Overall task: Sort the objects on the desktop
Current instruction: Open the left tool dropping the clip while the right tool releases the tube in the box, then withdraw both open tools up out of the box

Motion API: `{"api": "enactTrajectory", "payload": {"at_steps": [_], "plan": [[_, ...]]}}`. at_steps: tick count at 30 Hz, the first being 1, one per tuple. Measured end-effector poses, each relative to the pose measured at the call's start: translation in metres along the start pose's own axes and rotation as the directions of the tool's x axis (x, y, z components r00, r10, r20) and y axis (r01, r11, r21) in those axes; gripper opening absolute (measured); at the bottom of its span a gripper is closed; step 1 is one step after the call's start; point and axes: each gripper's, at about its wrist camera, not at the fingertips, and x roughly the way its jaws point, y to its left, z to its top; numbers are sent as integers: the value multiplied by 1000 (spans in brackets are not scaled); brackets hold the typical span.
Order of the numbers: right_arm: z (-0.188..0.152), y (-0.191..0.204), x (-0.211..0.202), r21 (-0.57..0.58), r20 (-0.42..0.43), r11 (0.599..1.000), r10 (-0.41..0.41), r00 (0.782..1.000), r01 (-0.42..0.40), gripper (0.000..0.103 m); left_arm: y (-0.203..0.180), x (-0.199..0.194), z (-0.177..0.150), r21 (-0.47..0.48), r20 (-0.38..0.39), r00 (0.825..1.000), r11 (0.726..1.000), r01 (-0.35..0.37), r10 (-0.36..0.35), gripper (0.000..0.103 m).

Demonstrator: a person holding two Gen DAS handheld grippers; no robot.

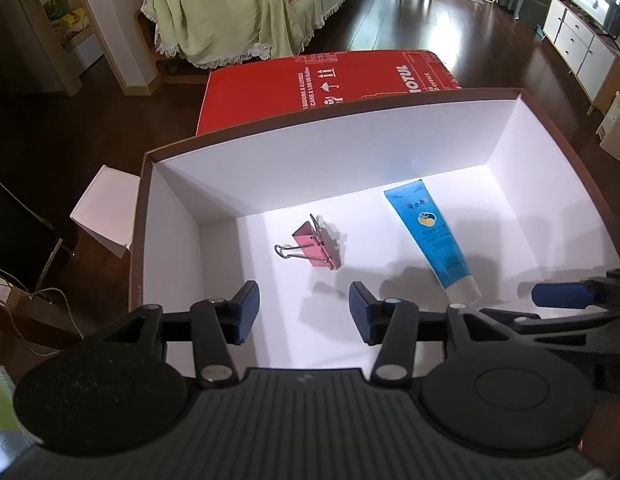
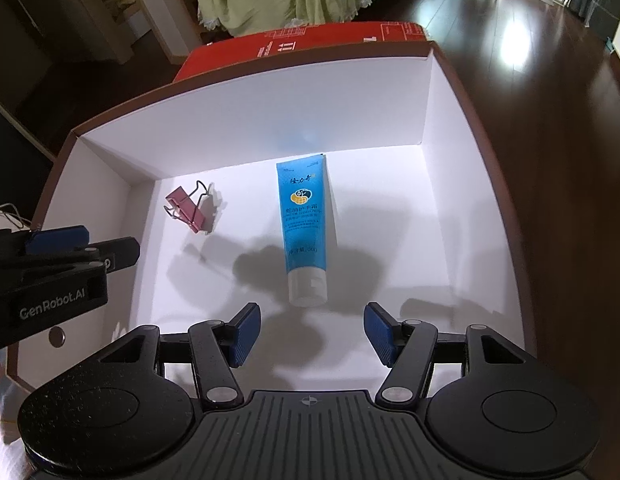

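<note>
Both task things lie on the white floor of the open box: the pink binder clip sits left of centre in the left wrist view, tipped on its side with one wire handle pointing toward the lower left and the other up, and the blue tube runs down the middle of the right wrist view with its white cap toward the bottom of the frame. They are well apart, each clear of the box walls. The left gripper hangs low in its frame with its jaws spread and nothing between them, the clip just above the gap; the right gripper likewise stands wide and empty, the tube's cap just above its gap. This would fit things already sorted into the box with both grippers having let go, and equally things waiting in the box to be lifted out and sorted elsewhere, so I would not bid either move. If a grasp is meant, the clip is best taken across its flat pink body, not by the springy wire loops, and the tube across its firmer part near the cap, where it should squash least. How close either gripper sits to the floor is hard to judge through the fisheye, though the shadows suggest a gap.
</note>
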Motion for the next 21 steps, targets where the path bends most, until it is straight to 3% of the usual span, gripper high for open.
{"api": "enactTrajectory", "payload": {"at_steps": [4,6,21], "plan": [[-6,3,-10,10,19,1000,-4,1000,4,64,-2,-12,-5,7,17,1000,1000,3,-3,51],[-9,5,-17,15,50,1000,-16,999,16,83,-3,-18,-7,10,23,1000,1000,5,-5,51],[-27,13,-51,32,124,999,-34,992,30,83,-1,-54,-23,23,68,998,1000,4,-5,63]]}}
